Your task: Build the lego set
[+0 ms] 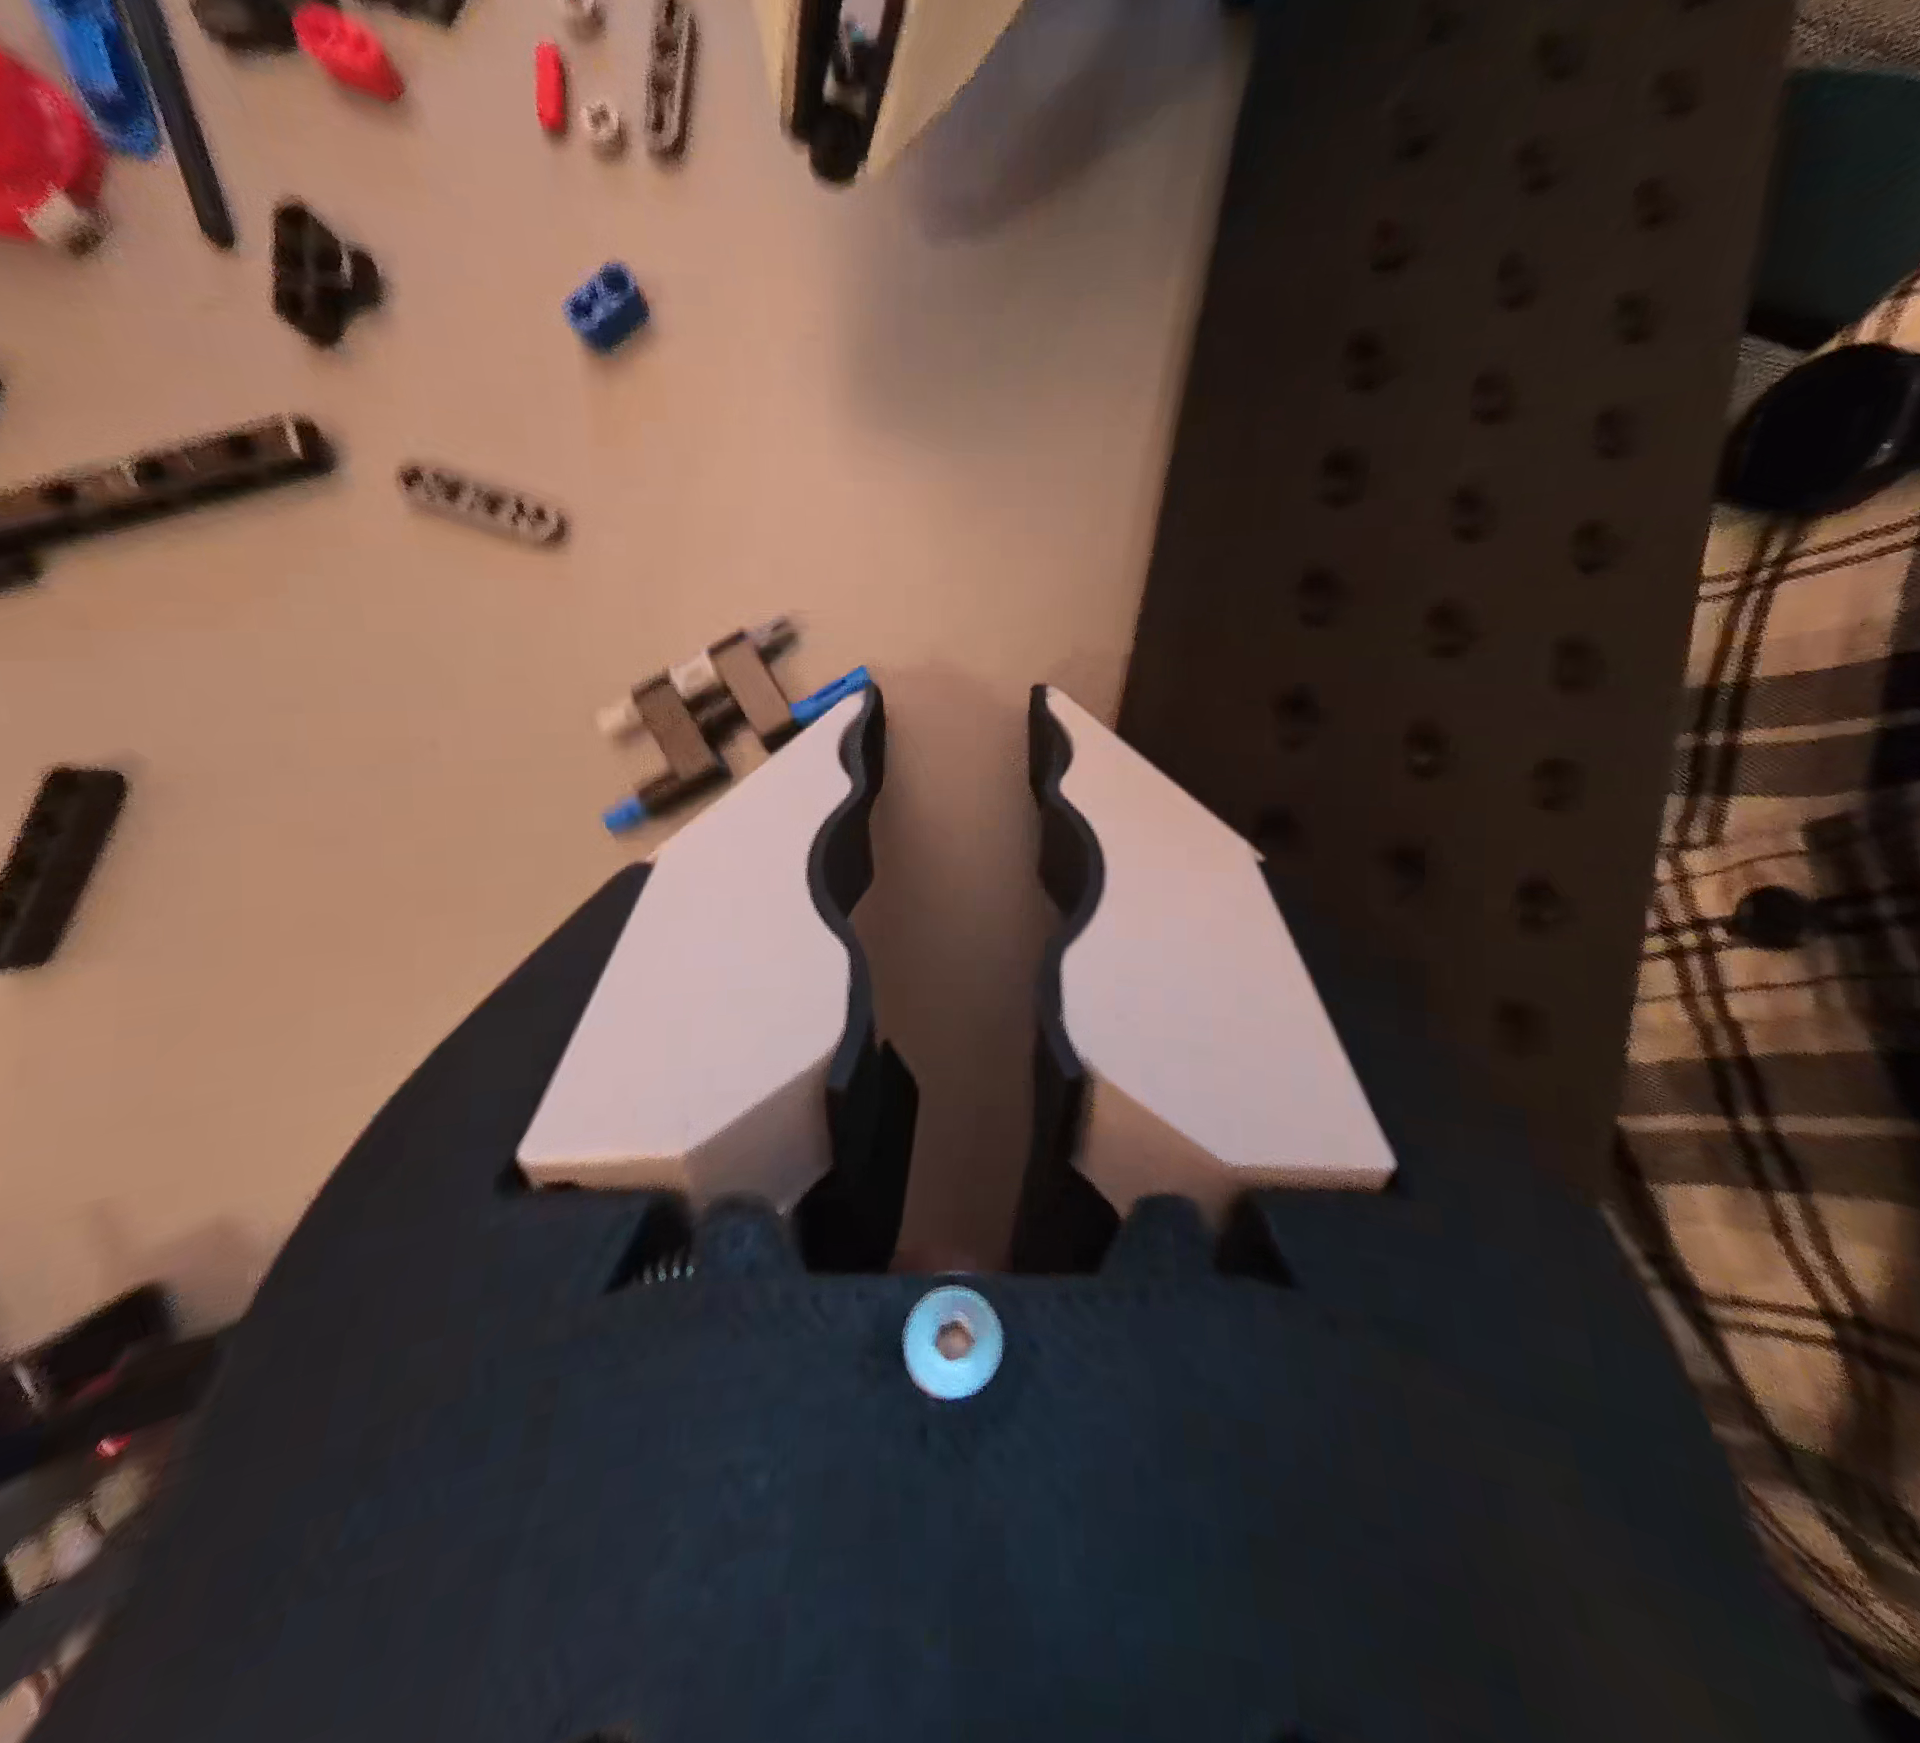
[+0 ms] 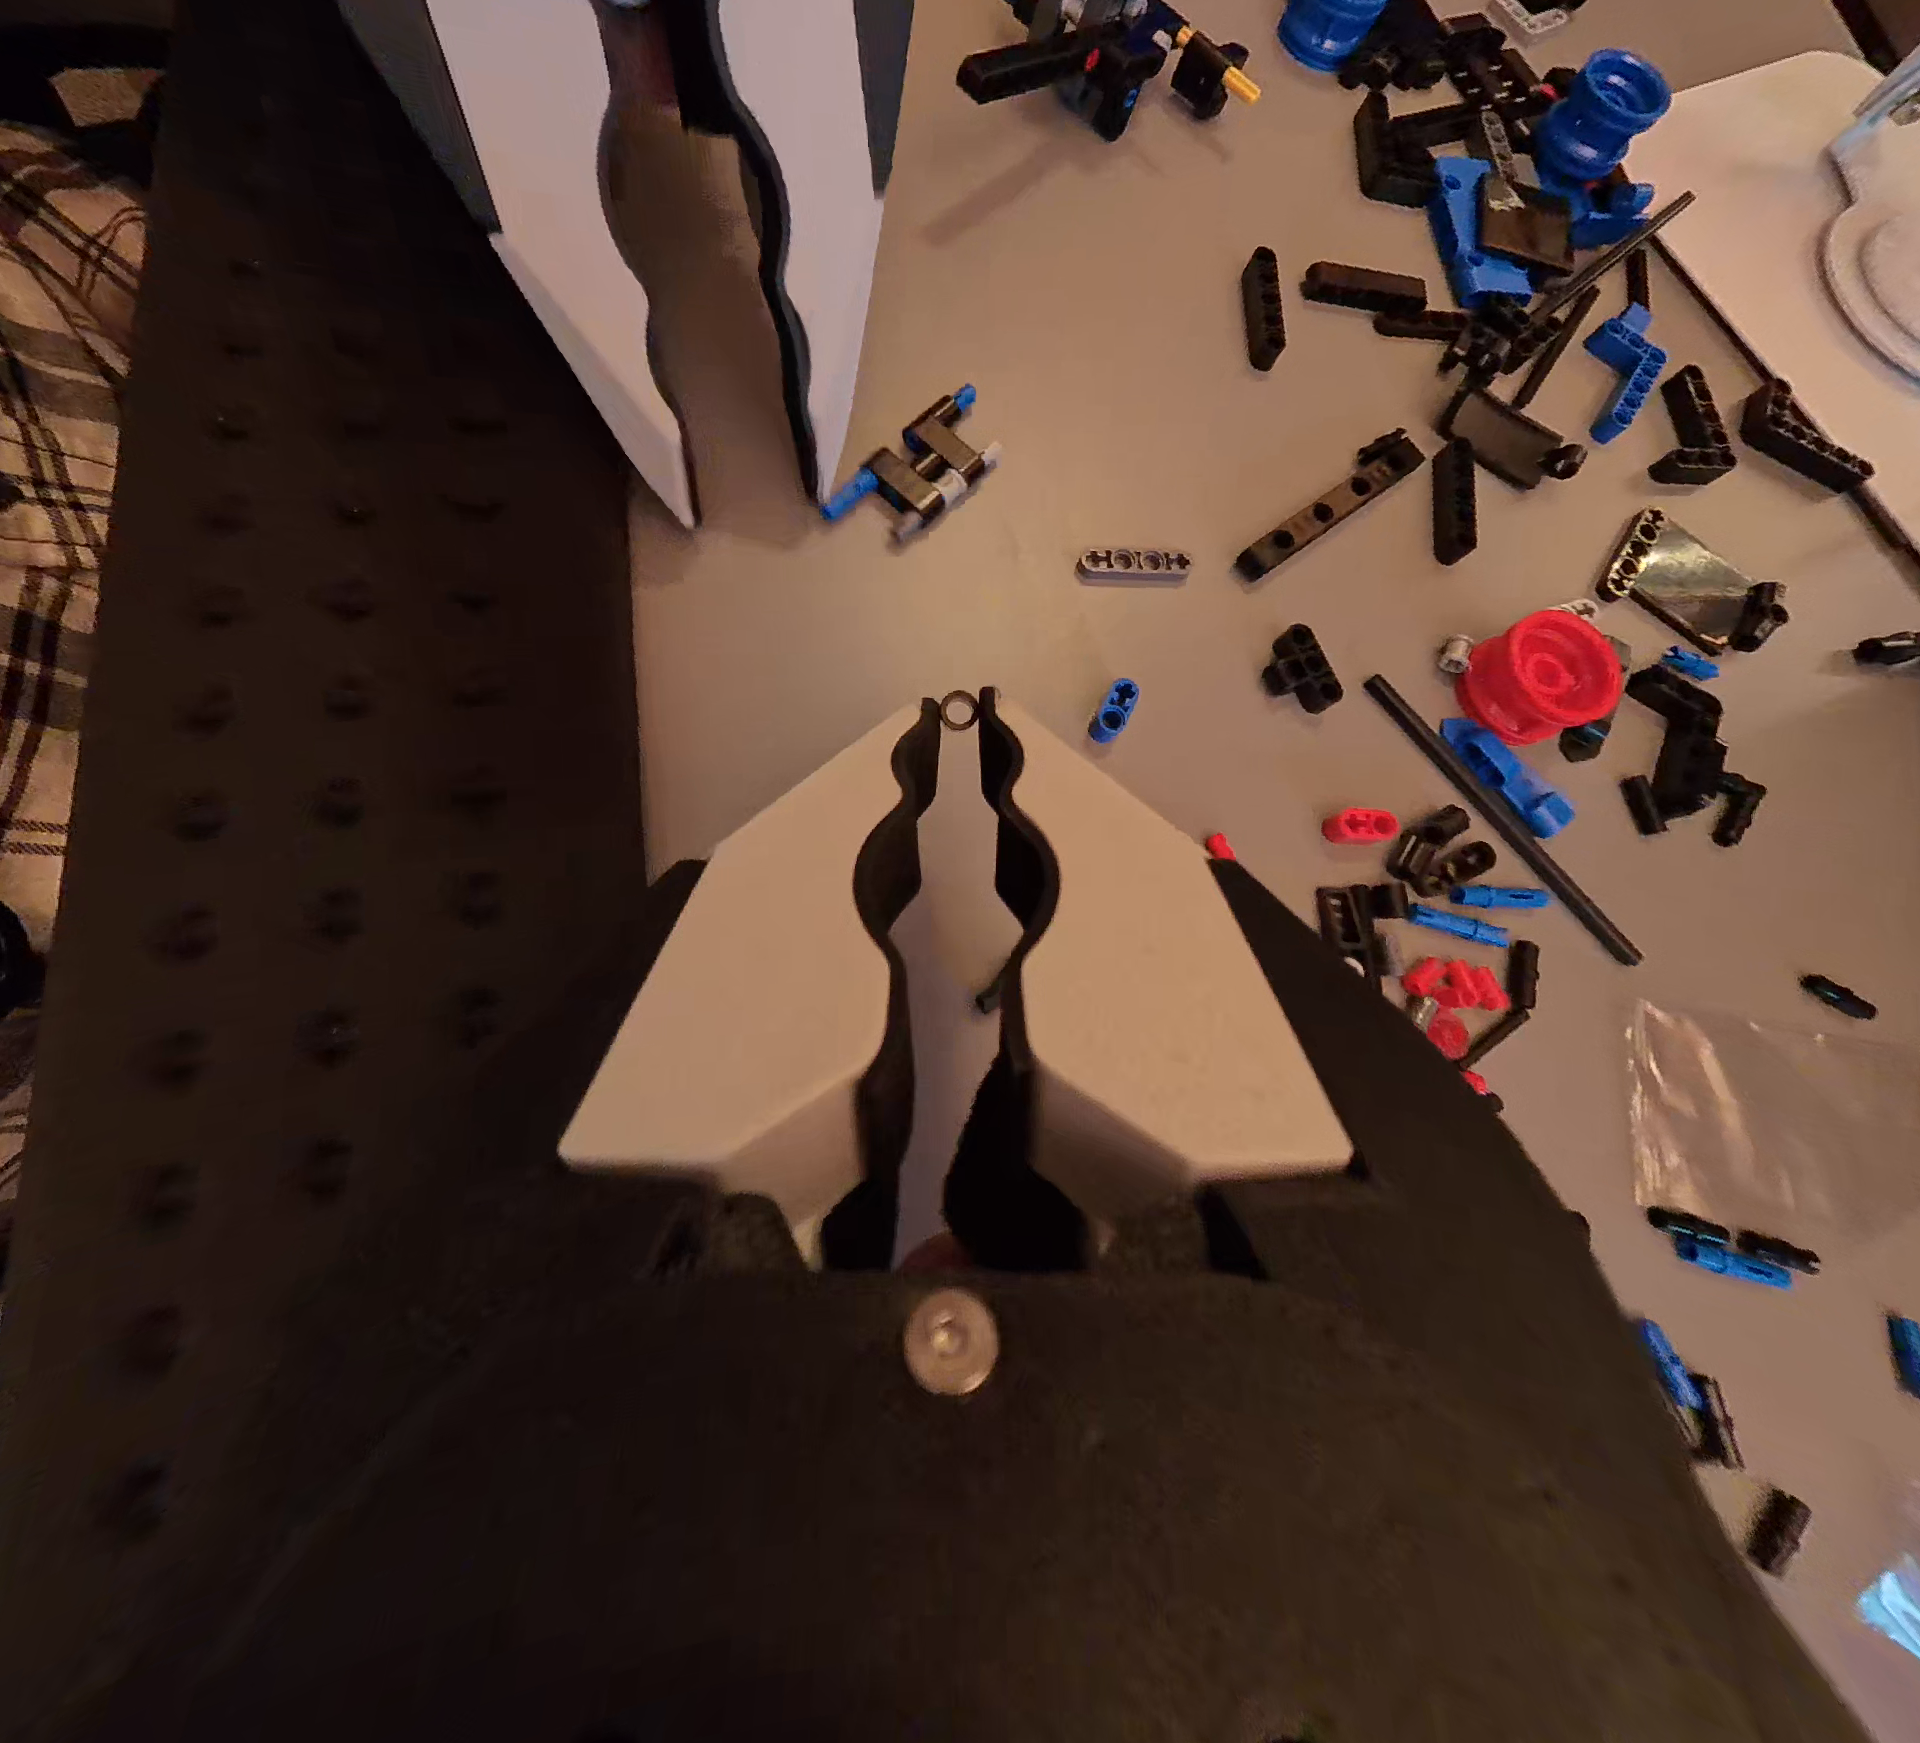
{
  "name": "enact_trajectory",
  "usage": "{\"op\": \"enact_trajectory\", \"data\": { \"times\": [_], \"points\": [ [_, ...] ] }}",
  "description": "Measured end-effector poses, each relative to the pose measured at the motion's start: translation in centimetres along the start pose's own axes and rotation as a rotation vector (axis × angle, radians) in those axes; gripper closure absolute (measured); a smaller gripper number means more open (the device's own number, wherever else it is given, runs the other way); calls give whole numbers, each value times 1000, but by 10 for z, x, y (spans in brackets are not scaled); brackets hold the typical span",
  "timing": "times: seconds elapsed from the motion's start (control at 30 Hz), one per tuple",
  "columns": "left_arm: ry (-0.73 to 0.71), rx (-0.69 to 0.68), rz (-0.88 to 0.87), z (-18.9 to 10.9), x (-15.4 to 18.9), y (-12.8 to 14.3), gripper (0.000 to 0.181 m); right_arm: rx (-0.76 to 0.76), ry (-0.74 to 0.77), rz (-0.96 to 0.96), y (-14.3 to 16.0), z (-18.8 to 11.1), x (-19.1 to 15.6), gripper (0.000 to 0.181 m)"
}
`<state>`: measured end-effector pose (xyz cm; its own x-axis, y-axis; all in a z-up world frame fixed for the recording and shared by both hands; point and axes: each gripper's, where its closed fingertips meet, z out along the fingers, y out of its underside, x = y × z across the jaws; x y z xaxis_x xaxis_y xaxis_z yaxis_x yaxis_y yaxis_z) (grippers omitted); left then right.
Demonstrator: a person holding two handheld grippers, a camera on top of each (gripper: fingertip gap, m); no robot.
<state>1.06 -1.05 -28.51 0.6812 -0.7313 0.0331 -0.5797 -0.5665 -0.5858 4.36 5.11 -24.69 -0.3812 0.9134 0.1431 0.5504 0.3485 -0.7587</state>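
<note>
My left gripper [image 1: 956, 706] is open and empty, low over the table beside a small black-and-grey sub-assembly with blue pins [image 1: 717, 717]. That sub-assembly also shows in the right wrist view [image 2: 920, 467], just right of the left gripper [image 2: 753, 509]. My right gripper [image 2: 958, 706] is shut on a small dark ring-shaped piece [image 2: 957, 709] held at its fingertips above the table. A larger partly built model [image 2: 1101, 20] with grey beams and a yellow part stands at the back. The right gripper shows at the top of the left wrist view [image 1: 831, 155].
Loose lego pieces lie across the table: a grey thin liftarm [image 2: 1132, 562], a small blue connector [image 2: 1114, 708], a red wheel hub [image 2: 1538, 675], blue hubs [image 2: 1335, 0], black beams [image 2: 1330, 504], a long black axle [image 2: 1501, 815]. A dark perforated board [image 2: 343, 654] borders the table. Plaid fabric [image 1: 1787, 966] lies beyond it. About 9 centimeters separates my left fingertips from my right. Measured from the fingertips, the larger partly built model [image 2: 1101, 20] is 15 centimeters or so from the left gripper and 25 centimeters from the right.
</note>
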Motion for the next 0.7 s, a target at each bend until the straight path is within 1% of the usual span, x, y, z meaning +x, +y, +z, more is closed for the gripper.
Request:
{"op": "enact_trajectory", "data": {
  "times": [0.13, 0.17, 0.27, 0.33, 0.47, 0.6, 0.7],
  "points": [
    [-91, 115, 101, -8, -9, -26, 153, 40, -13, 14, -7, 3, -3, 177],
    [-129, 118, 145, -10, -12, -28, 153, 44, -19, 13, -8, 5, -4, 177],
    [-233, 23, 284, -8, -22, -16, 150, 15, -31, -35, -3, 16, -10, 177],
    [-229, 2, 312, -5, -22, -11, 150, -35, -24, -101, 3, 25, -13, 177],
    [-215, -6, 312, 1, -19, -8, 153, -111, -3, -224, 14, 37, -19, 175],
    [-213, 10, 323, 3, -16, -10, 153, -105, -28, -235, 13, 37, -24, 170],
    [-214, 20, 326, 3, -16, -10, 153, -124, -42, -244, 16, 33, -26, 169]
  ]
}}
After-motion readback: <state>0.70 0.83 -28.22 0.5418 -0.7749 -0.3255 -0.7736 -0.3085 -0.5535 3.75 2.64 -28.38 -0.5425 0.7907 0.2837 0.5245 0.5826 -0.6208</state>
